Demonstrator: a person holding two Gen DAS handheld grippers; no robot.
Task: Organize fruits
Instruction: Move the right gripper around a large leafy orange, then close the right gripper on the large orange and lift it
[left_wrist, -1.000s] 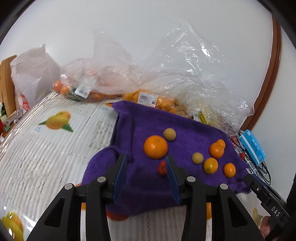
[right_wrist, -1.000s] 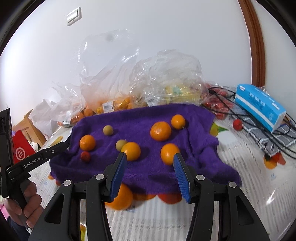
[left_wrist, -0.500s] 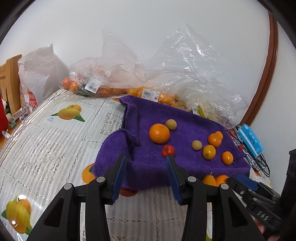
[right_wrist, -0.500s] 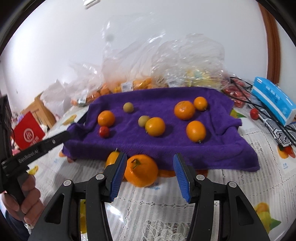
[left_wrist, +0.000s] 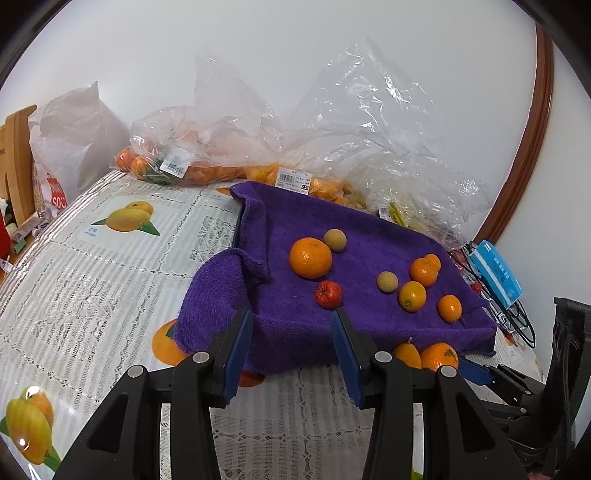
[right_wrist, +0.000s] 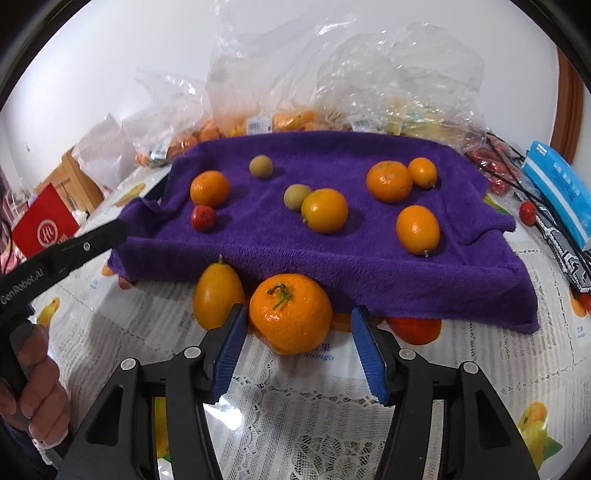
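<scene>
Big mandarin (right_wrist: 290, 313) sits low centre of the right wrist view, on the tabletop (right_wrist: 303, 417) just in front of the purple towel (right_wrist: 332, 251). It lies between the right gripper (right_wrist: 295, 345) jaws, which have just been opening; blue pads sit either side of it with a gap, not pressing. An oval orange fruit (right_wrist: 218, 297) touches its left side, partly tucked under the towel edge.

Left gripper (left_wrist: 291, 350): jaws moderately apart, nothing between them, aimed at the near towel edge at lower centre of its view. A hand (right_wrist: 37, 402) holds its black handle at lower left of the right view.

On the towel, eight pieces:
- five orange citrus, e.g. (right_wrist: 324, 210), the largest at (left_wrist: 310, 257)
- two small tan-green round fruits (right_wrist: 261, 166) and (right_wrist: 296, 197)
- one small red fruit (right_wrist: 203, 218)

Surface: tabletop has a white lace-pattern cover printed with mango and orange pictures. The towel is draped over something raised; what it is can't be told.

Room, outward:
- clear plastic bags (left_wrist: 332, 147) of orange and yellow produce along the white wall behind the towel
- blue carton (right_wrist: 557, 188) and black cables at right
- small red fruit (right_wrist: 527, 211) loose beside them
- red box (right_wrist: 46, 225) and wooden furniture at far left
- brown curved frame on the wall at upper right of the left view
</scene>
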